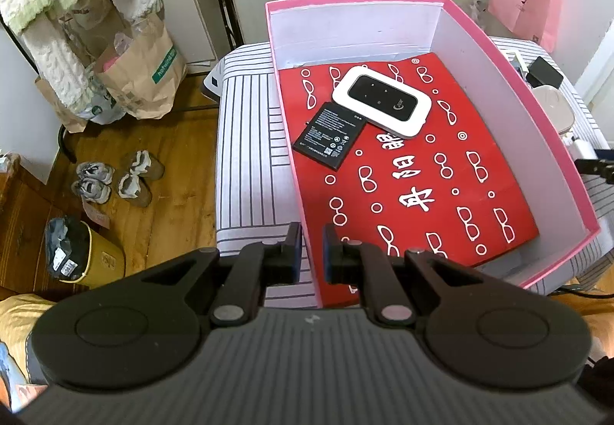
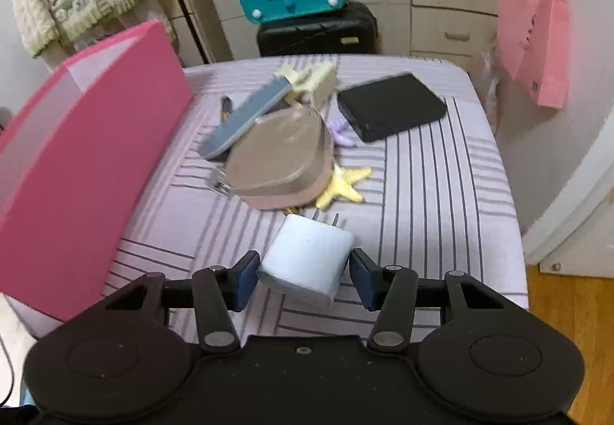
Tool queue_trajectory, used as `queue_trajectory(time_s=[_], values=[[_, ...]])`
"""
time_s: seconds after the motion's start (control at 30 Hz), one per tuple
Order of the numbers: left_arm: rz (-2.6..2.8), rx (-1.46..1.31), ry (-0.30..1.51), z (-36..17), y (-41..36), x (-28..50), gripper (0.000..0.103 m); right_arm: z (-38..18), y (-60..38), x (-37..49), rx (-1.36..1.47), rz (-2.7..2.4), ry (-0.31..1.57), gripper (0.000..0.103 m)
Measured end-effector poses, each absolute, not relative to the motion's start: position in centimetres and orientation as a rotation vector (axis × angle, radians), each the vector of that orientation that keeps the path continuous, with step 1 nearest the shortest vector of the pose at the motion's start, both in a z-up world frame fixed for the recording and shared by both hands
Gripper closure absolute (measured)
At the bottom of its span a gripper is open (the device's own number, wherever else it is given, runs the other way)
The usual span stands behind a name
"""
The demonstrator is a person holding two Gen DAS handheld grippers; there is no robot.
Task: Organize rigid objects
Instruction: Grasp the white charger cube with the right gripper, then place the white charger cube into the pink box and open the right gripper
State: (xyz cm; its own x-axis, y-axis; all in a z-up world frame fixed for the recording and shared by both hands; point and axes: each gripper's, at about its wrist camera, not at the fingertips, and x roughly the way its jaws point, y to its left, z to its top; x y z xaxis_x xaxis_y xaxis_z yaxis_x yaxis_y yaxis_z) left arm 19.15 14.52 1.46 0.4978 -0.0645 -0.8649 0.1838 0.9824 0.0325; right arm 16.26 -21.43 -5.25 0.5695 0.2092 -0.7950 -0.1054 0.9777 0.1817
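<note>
Landmark: box, rectangular, pink outside, smooth white walls inside, open top; it sits on the striped cloth.
Box floor: glossy red sheet printed with white spectacle outlines and characters, covering most of the bottom.
Router: flat white rounded slab with a black glossy face, inside the box toward its far wall, one edge lying over the battery.
Battery: thin black rectangle with fine white print, inside the box near its left wall, on the red sheet.
Left gripper: black, blue-edged pads; jaws nearly together around the box's near left wall, which runs up between them. Whether the pads press on it cannot be told.
Right gripper: jaws partly open with the charger between them; pads close on either side, contact not clear.
Charger: matte white rounded cube, metal prongs pointing away from the camera, on the cloth to the right of the box.
Pile, right of the box, beyond the charger: beige rounded case, smooth, lidded; grey-blue flat bar leaning on it; yellow starfish shape at its near edge; small lilac piece; cream plastic block, blurred.
Black box: flat matte rectangle, farthest right of the pink box, slightly blurred.
Cloth: pale fabric, thin dark stripes in crossed blocks.
</note>
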Motion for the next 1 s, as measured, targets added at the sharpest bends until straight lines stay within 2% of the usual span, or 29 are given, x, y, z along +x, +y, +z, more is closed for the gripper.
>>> queue_trajectory(time_s=[0.3,0.53,0.67,1.0], values=[[-0.167,0.106,1.043,1.4,14.8,19.2,0.094,1.9,-18.1,15.5,0.154,0.489,0.829,0.046],[-0.197,0.073,1.044,1.3,15.7,19.4,0.094,6.3,-10.5,18.6,-0.007,0.686,0.805,0.046],[-0.195,0.080,1.036,1.3,15.5,19.4,0.094,5.6,-5.4,21.5,-0.078,0.820,0.868,0.046],[-0.184,0.090,1.017,1.2,15.2,19.3,0.094,-1.1,5.5,27.2,-0.283,0.957,1.159,0.046]])
